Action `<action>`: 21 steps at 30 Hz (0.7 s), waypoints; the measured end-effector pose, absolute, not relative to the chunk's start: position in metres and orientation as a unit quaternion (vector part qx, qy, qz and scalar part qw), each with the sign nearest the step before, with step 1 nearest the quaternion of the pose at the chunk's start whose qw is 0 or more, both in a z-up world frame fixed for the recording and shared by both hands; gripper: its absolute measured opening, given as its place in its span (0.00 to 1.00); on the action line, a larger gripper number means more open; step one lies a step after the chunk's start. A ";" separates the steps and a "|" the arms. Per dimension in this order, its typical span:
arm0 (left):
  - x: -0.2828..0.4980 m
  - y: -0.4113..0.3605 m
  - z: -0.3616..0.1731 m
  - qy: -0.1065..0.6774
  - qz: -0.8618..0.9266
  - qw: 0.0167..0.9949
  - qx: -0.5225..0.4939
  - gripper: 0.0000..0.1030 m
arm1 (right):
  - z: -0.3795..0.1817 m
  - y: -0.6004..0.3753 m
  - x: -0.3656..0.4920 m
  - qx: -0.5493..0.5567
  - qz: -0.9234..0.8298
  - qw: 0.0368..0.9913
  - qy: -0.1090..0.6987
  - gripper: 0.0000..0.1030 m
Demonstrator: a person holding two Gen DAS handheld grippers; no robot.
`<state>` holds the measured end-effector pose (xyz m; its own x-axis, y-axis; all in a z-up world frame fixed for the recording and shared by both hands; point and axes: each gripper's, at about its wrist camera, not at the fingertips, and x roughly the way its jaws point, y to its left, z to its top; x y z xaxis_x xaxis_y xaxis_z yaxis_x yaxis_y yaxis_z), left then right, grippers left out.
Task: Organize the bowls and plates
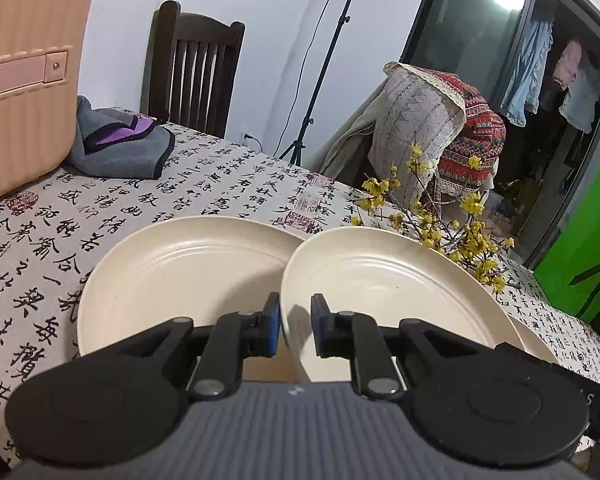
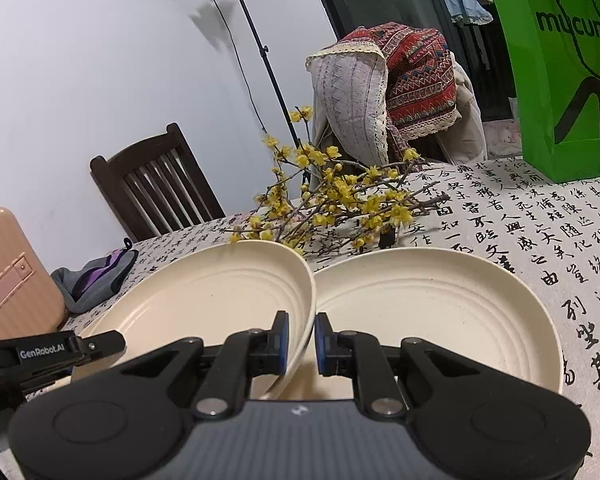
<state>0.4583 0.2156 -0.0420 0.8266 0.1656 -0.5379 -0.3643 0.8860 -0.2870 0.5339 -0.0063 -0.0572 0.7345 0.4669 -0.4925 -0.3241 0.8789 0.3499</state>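
Note:
Three cream plates lie side by side on the calligraphy tablecloth (image 1: 204,184). The middle plate (image 1: 380,292) (image 2: 204,304) is tilted, and both grippers hold it. My left gripper (image 1: 296,308) is shut on its left rim. My right gripper (image 2: 302,324) is shut on its right rim. In the right wrist view the left gripper's body (image 2: 100,346) shows at that plate's left edge. A second plate (image 1: 172,272) lies flat to the left, partly under the held one. The third plate (image 2: 432,312) lies flat to the right, and only a sliver of it (image 1: 534,336) shows in the left wrist view.
Yellow flowering branches (image 2: 340,200) (image 1: 440,224) lie just behind the plates. A pink suitcase (image 1: 24,80) and a grey-purple cloth (image 1: 120,148) sit at the far left. A green paper bag (image 2: 564,80) stands at the far right. A dark wooden chair (image 1: 196,72) stands beyond the table.

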 end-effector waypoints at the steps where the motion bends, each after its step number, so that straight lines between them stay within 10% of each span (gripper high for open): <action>1: 0.458 0.215 -0.042 0.258 0.142 0.936 -0.191 0.16 | -0.057 -0.006 0.534 0.120 0.214 0.924 0.294 0.13; 21: 0.449 0.210 -0.032 0.235 0.148 0.944 -0.176 0.16 | -0.048 -0.003 0.521 0.099 0.217 0.932 0.273 0.13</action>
<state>0.4494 0.2104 -0.0318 0.8459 0.1967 -0.4957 -0.3622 0.8941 -0.2633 0.5210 -0.0031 -0.0480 0.7565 0.4593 -0.4655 -0.3508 0.8858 0.3039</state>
